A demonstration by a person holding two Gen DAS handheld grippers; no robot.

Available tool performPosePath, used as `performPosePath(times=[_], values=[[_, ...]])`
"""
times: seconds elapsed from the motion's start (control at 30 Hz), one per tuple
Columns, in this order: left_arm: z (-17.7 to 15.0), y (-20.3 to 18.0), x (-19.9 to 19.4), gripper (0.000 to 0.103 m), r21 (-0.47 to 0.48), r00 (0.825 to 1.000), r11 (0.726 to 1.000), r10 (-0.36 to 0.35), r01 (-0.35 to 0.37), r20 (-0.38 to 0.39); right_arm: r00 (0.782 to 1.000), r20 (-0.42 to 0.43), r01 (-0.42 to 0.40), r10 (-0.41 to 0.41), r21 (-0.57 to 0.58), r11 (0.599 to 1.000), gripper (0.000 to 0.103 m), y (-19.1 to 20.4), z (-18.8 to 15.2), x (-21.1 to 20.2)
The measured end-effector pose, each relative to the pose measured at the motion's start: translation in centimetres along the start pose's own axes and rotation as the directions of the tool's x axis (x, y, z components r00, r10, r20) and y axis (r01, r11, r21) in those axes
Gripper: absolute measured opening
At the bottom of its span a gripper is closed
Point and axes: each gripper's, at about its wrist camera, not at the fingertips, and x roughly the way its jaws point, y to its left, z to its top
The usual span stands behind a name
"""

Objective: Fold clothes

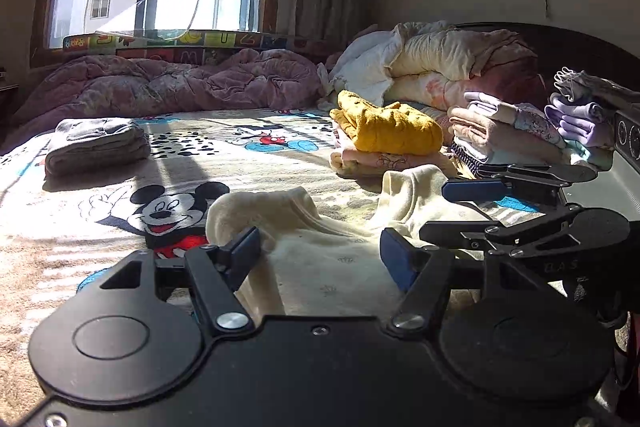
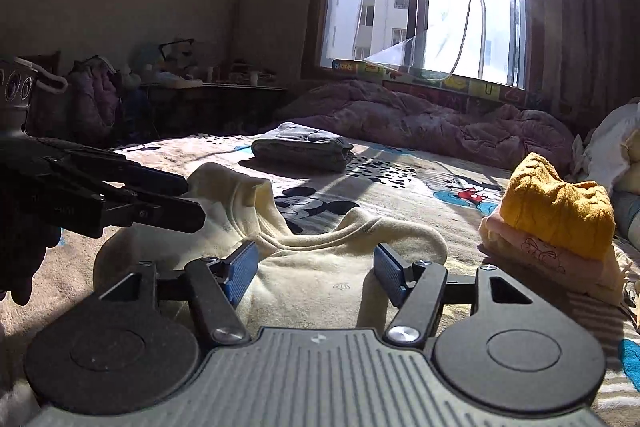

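A cream garment (image 1: 320,251) lies rumpled on the Mickey Mouse bedspread (image 1: 248,147), its two sleeves or shoulders bunched up. My left gripper (image 1: 320,255) hovers just over its near edge, open, blue pads apart and pressing on nothing. In the right wrist view the same cream garment (image 2: 320,259) lies under my right gripper (image 2: 316,267), which is also open with no cloth pinched. Each gripper shows in the other's view: the right gripper (image 1: 444,211) at the right, the left gripper (image 2: 188,201) at the left, over the garment's raised corner.
A folded grey garment (image 1: 96,143) sits at the far left of the bed. A mustard top (image 1: 388,127) tops a pink folded stack, with more folded stacks (image 1: 512,131) to its right. A purple quilt (image 1: 160,83) and cream quilts (image 1: 440,59) lie below the window.
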Motion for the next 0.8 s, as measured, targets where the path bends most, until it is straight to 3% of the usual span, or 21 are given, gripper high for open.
performPosePath(times=[0.17,0.43,0.8], values=[[-1.8,1.3,2.0,0.066,0.016,1.000,1.000,-0.017,0.017,-0.026,1.000,-0.024,0.001,0.000,0.059,0.998,0.067,-1.0,-1.6,1.6],[-2.3,2.1,3.7,0.068,-0.048,0.990,0.999,-0.032,0.026,-0.138,0.993,-0.059,-0.085,0.099,0.209,0.974,0.068,-3.0,-3.9,3.8],[-2.8,0.9,4.5,0.071,0.015,0.986,1.000,0.030,-0.028,-0.166,0.988,-0.104,-0.087,0.111,0.218,0.972,0.068,-3.0,-4.2,4.7]])
